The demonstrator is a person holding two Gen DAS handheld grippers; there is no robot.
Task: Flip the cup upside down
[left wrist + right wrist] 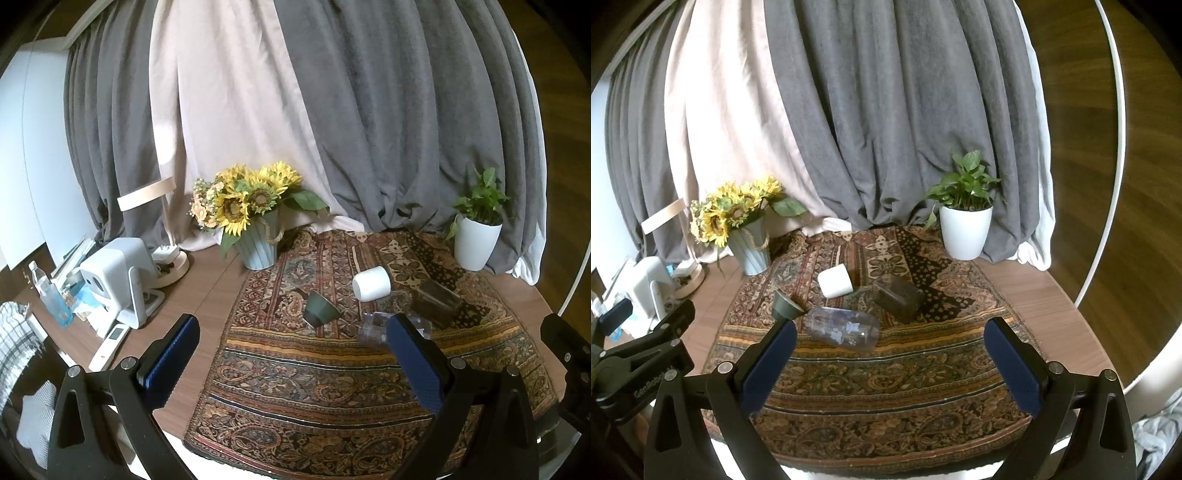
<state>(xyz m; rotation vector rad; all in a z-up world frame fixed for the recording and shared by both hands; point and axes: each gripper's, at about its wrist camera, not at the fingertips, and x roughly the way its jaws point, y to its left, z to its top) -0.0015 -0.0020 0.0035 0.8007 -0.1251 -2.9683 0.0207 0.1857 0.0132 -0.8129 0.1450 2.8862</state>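
Four cups lie tipped on their sides on the patterned rug (886, 398) that covers the round table (1045, 295), clustered near its middle. The task does not say which one is meant. The white cup (835, 282) lies farthest back, the small dark green cup (786, 305) to its left with its wide mouth turned away, the smoky square glass (897, 297) to the right, and the clear printed tumbler (843, 328) nearest the right gripper (890, 369).

Both tools hang above the near edge of the rug. The right gripper's blue pads (772, 365) stand wide apart with nothing between them, and so do those of the left gripper (291, 369) — empty too.

I'd guess the white and green cups are ceramic: stiff, fairly heavy, smooth enough to slip, and liable to chip if dropped. The tumbler looks light and likely to roll. For any of them, a hold across the side wall near the middle seems safest, leaving room to turn the mouth down.

All the cups look empty, as far as I can see. Behind them a ribbed pot holds sunflowers (738, 210) and a white pot holds a green plant (966, 184).
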